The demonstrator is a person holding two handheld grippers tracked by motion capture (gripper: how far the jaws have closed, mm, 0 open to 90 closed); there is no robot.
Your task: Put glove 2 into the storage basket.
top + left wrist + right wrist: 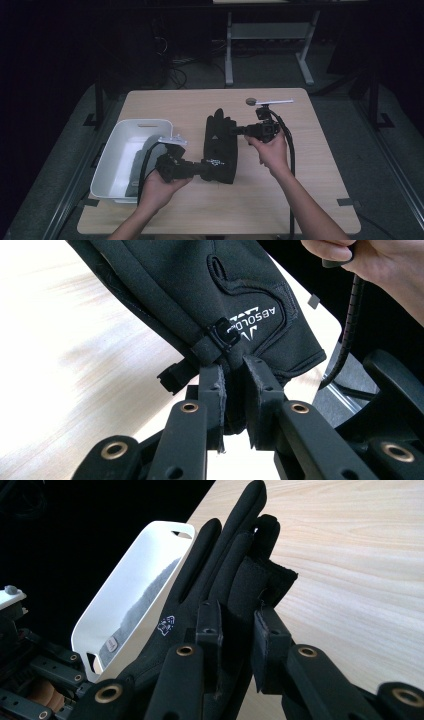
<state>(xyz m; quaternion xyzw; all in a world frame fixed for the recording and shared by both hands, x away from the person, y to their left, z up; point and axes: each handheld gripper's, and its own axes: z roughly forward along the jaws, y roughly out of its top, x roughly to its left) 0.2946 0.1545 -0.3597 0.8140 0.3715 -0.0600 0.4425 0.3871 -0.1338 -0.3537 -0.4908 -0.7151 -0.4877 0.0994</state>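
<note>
A wooden table [300, 200] fills the middle of the high view. A white tub [112, 155] sits at its left side. A black glove [219, 145] lies in the middle of the frame, just right of the tub. The left gripper [207, 170] pinches the glove's cuff at the bottom. The right gripper [235, 131] pinches its right edge, near the fingers.

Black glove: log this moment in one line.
black glove off the table | left gripper shut on cuff | right gripper shut on thumb side | white bin at left
</note>
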